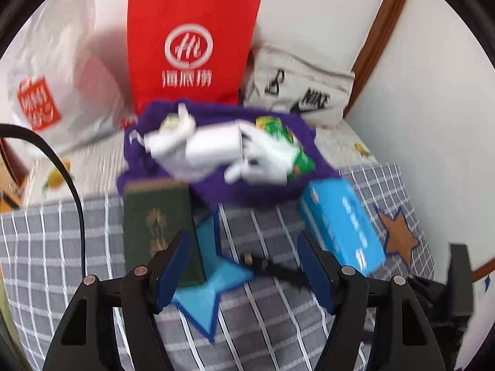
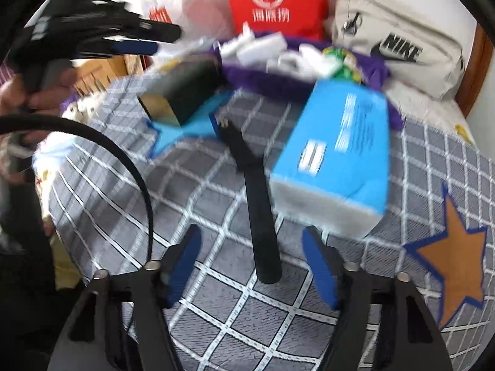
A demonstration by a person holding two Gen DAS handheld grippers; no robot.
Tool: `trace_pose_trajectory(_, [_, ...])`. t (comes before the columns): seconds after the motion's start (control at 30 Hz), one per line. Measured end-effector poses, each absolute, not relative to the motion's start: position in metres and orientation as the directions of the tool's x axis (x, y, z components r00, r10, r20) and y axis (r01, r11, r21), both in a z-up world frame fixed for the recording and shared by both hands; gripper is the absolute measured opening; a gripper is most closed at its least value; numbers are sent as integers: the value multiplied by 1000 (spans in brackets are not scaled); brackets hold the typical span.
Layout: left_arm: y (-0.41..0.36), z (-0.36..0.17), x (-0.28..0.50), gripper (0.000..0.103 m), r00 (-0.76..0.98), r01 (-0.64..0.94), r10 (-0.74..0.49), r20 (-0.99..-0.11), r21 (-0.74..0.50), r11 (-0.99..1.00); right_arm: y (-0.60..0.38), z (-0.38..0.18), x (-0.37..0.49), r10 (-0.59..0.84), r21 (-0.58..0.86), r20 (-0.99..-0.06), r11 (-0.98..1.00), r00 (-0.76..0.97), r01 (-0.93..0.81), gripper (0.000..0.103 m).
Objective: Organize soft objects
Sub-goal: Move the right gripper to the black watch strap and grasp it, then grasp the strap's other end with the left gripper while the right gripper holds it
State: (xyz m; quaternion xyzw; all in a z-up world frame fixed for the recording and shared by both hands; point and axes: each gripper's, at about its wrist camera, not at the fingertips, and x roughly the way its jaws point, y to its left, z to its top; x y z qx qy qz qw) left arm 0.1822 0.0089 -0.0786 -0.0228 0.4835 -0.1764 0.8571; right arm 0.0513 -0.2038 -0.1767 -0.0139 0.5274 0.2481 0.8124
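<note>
A purple garment (image 1: 263, 185) lies heaped on the bed, with white soft pieces (image 1: 213, 148) and a green packet (image 1: 290, 148) on top. My left gripper (image 1: 243, 236) hangs open above the grey checked blanket (image 1: 62, 247), with nothing between its blue pads. My right gripper (image 2: 252, 230) is also open. A long black object (image 2: 260, 216) lies on the blanket below the gap, and the pads do not touch it. A hand holds the left gripper (image 2: 164, 40) at the upper left of the right wrist view. All is blurred.
A dark green book (image 1: 157, 225) and a blue box (image 1: 343, 225) lie beside the purple heap. Behind it stand a red paper bag (image 1: 188, 46), a white plastic bag (image 1: 46, 71) and a grey Nike pouch (image 1: 306, 92) against the wall. A black cable (image 1: 74, 185) crosses the left.
</note>
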Motion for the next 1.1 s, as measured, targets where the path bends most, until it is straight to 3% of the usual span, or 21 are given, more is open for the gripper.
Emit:
trace_pose_trajectory(0.2, [7,-101,141,69,420,279,-323,-848,-217,935,-197,-207,64,346,202,-884,889,314,-410,54])
trace_pose_trajectory(0.27, [8,-105,134,69,411,270,-327,-851,-228,935,-190,-209,60,302,134,-891,888,338,-439,44])
trace_pose_trajectory(0.33, [11,-108,131,69,404,253,-327,-854,-239,937,-190,-206,52,317,143,-890,878,329,-457,21])
trace_pose_trajectory(0.47, [12,-113,128,69,398,237,-327,-857,-249,939,-192,-205,33,357,194,-887,864,294,-465,21])
trace_pose_trajectory(0.57, [11,-118,127,69,389,230,-335,-858,-262,937,-190,-205,28,372,218,-883,865,287,-453,26])
trace_pose_trajectory(0.63, [9,-122,127,69,379,228,-339,-861,-268,936,-186,-206,32,393,242,-872,864,292,-441,38])
trace_pose_trajectory(0.73, [6,-125,127,69,370,228,-339,-865,-270,936,-171,-209,38,353,175,-869,874,346,-453,39])
trace_pose_trajectory(0.8, [3,-129,126,69,363,228,-339,-868,-270,936,-161,-210,34,322,102,-859,870,397,-483,36])
trace_pose_trajectory(0.9, [-1,-137,128,69,349,217,-324,-879,-260,941,-171,-211,35,359,150,-845,871,397,-468,22])
trace_pose_trajectory(1.0, [-13,-146,131,69,334,207,-301,-893,-242,948,-191,-209,35,419,260,-834,872,358,-415,21])
trace_pose_trajectory(1.1, [-31,-153,134,69,314,234,-292,-903,-224,946,-203,-204,25,411,254,-837,877,362,-407,21])
